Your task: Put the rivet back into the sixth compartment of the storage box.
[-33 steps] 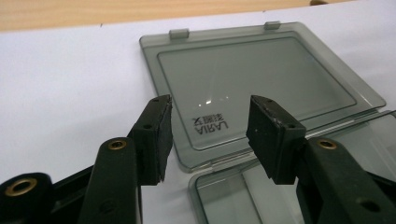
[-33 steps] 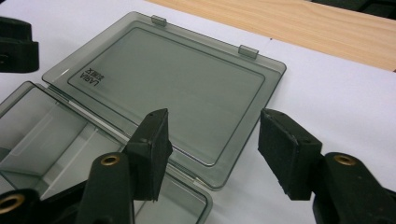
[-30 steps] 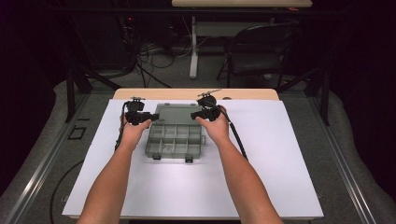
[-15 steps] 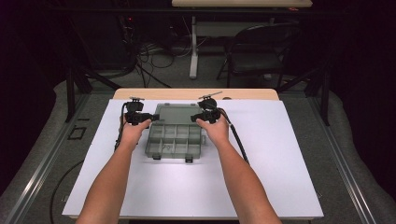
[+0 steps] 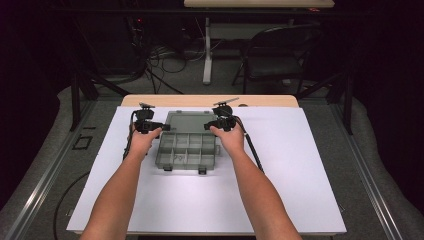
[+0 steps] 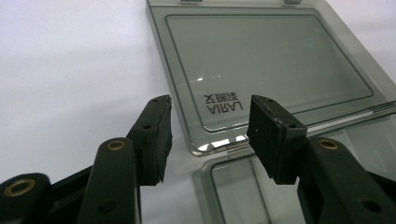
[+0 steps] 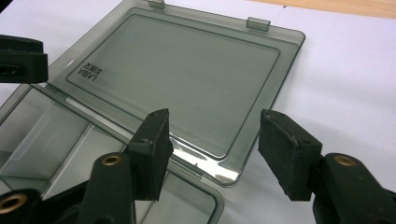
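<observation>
Smoky clear plastic organiser box (image 5: 187, 147) lies on the white sheet (image 5: 300, 170), its lid (image 5: 189, 121) folded flat open behind the compartments. At the lid's near-left corner hovers the left gripper (image 6: 210, 135), whose jaws have just been closing yet stand apart, gripping nothing. At the lid's near-right corner the right gripper (image 7: 212, 147) gapes too, empty.

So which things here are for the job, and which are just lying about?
For the job:
- organizer box
- its open lid
- left tongs
- right tongs

Just lying about:
- white sheet
- wooden table edge
- chair
</observation>
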Tool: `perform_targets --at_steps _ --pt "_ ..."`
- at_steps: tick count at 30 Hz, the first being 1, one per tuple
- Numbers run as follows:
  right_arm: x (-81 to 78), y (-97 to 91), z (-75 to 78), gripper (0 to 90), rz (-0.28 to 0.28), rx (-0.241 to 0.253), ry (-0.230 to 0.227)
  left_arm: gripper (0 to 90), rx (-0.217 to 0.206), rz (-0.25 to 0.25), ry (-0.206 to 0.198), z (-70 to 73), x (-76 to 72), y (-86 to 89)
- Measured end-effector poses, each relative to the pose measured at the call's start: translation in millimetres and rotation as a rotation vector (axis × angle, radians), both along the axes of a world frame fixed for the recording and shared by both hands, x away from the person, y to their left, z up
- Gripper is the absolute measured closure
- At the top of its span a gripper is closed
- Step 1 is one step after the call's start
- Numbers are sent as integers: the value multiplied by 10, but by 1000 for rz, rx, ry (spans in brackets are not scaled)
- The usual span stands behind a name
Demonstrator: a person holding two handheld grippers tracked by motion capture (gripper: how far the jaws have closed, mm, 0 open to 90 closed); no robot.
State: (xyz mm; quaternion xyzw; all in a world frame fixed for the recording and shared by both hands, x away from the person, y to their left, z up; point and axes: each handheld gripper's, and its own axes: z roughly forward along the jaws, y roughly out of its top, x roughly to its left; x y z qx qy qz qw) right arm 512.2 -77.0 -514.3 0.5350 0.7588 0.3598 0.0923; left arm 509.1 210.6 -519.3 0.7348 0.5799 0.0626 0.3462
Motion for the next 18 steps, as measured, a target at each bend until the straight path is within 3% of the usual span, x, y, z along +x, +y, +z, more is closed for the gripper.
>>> perform_targets --at_steps 2,5,8,9,18 --pt "13 4 0 440 9 6 4 500 1 -14 9 5 17 -16" --pt "49 39 15 448 45 -36 37 507 1 -18 16 7 37 -39" --pt "66 45 34 448 51 -30 44 507 3 -18 20 13 52 -50" --pt "75 35 39 448 28 -14 65 503 -3 -12 21 9 56 -57" --pt "103 3 -52 420 25 -12 105 479 7 -5 39 -13 88 -41"
